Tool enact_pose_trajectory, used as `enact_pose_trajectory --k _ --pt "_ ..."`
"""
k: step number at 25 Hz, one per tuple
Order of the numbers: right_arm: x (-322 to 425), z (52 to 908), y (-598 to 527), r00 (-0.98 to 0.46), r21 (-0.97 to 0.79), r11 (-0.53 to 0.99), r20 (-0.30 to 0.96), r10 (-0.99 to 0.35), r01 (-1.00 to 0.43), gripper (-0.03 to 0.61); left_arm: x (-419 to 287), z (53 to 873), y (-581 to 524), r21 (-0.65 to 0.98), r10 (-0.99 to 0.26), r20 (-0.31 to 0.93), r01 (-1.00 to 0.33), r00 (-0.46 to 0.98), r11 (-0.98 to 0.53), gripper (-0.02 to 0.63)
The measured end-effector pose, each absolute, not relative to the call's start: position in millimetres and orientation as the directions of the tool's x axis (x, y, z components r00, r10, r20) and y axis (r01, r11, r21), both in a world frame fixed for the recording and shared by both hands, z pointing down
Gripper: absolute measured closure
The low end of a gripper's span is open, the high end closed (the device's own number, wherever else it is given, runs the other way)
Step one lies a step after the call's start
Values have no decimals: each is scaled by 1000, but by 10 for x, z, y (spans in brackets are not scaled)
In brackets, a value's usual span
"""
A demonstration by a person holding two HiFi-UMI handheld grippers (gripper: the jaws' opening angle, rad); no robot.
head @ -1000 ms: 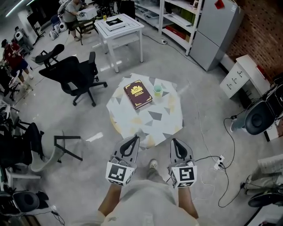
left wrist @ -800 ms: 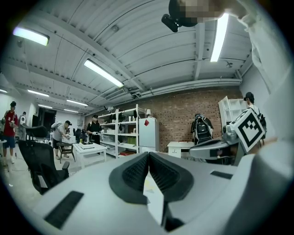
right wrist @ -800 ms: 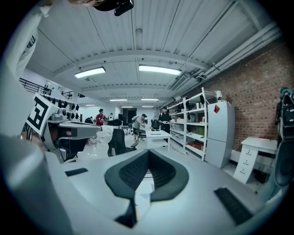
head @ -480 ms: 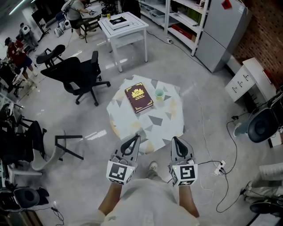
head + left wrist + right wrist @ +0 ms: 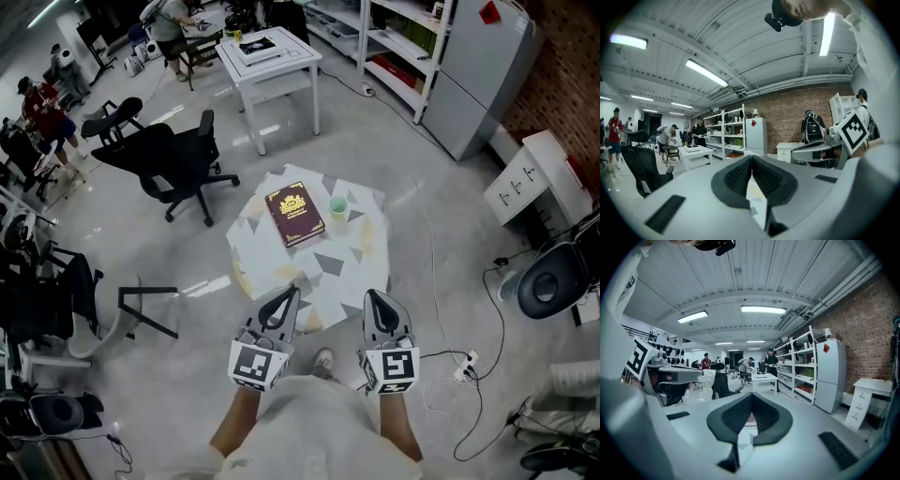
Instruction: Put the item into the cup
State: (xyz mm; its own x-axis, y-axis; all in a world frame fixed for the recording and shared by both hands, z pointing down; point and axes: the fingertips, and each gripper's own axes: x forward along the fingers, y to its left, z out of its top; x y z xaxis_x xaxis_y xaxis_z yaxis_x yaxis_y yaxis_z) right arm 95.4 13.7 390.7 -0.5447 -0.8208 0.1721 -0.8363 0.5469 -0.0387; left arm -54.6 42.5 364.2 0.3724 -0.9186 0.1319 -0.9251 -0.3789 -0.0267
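Left gripper [image 5: 289, 292]: jaws closed tip to tip, nothing between them; held level, above the floor just short of the table's near edge. Right gripper [image 5: 372, 295]: same condition, jaws pressed together and empty, beside the left unit. Both point toward the table [image 5: 328, 272], which has a patterned top. Book [image 5: 294, 213]: dark red, flat, in the far half of the table. Cup [image 5: 337, 208]: pale green, upright, just beside the book's right edge, toward the far right corner. Beyond the table: black office chair [image 5: 173, 159], then a white table [image 5: 272, 61].
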Motion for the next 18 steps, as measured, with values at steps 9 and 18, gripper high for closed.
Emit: enact_pose_trajectory --k 9,18 --pt "1011 3896 -2 -554 -48 554 157 -817 -831 572 -450 3578 288 -46 -923 117 -927 366 -373 597" --pt "1030 3838 -174 -561 -42 562 143 -815 -826 572 -438 3603 149 -46 -928 118 -931 354 -362 597"
